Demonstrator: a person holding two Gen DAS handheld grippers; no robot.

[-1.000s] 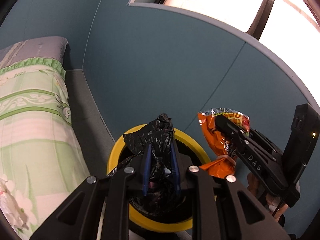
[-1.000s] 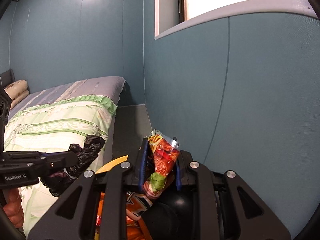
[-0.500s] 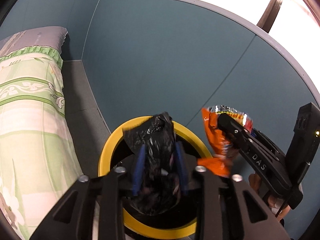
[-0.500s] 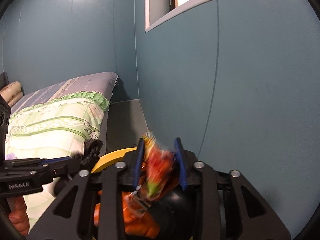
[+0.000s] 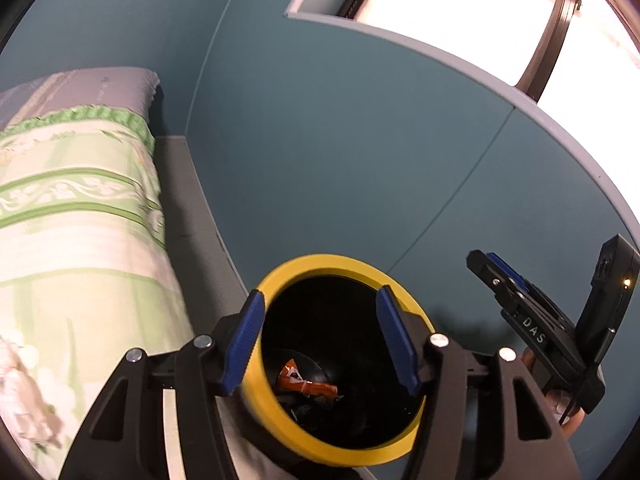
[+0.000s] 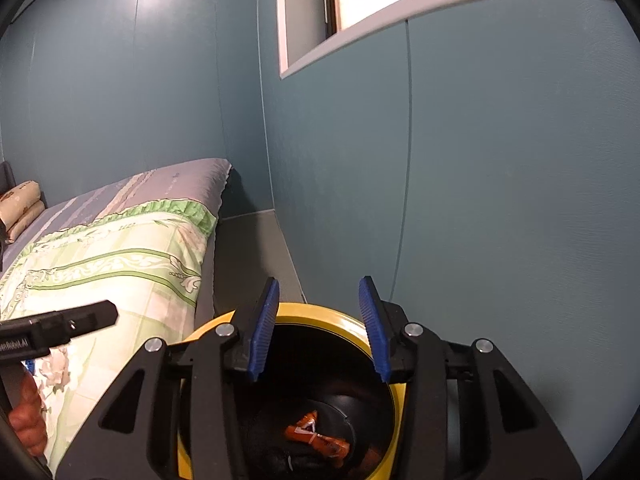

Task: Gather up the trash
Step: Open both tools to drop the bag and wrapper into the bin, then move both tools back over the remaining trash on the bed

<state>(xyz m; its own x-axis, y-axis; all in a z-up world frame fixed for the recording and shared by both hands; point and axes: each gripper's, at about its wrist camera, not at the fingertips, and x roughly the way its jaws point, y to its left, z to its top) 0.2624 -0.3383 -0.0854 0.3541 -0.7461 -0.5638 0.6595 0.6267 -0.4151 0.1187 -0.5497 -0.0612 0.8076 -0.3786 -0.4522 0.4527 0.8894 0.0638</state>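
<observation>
The fingers of the left gripper [image 5: 320,336] and right gripper [image 6: 318,330] are seen empty and opening above the yellow-rimmed bin [image 5: 280,412]. An orange wrapper [image 5: 306,386] is seen at the bin's bottom, low in the frame. The bed [image 5: 76,220] is shown at the left.

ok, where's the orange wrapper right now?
Orange wrapper lies at the bottom of the yellow-rimmed bin, low centre in both wrist views, below both open grippers.

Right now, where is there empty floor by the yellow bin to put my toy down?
The grey floor strip between the bed and the blue wall is bare beyond the yellow bin. Around the bin it is crowded: both tongs, left and right, hang over it, opening, nothing between them.
</observation>
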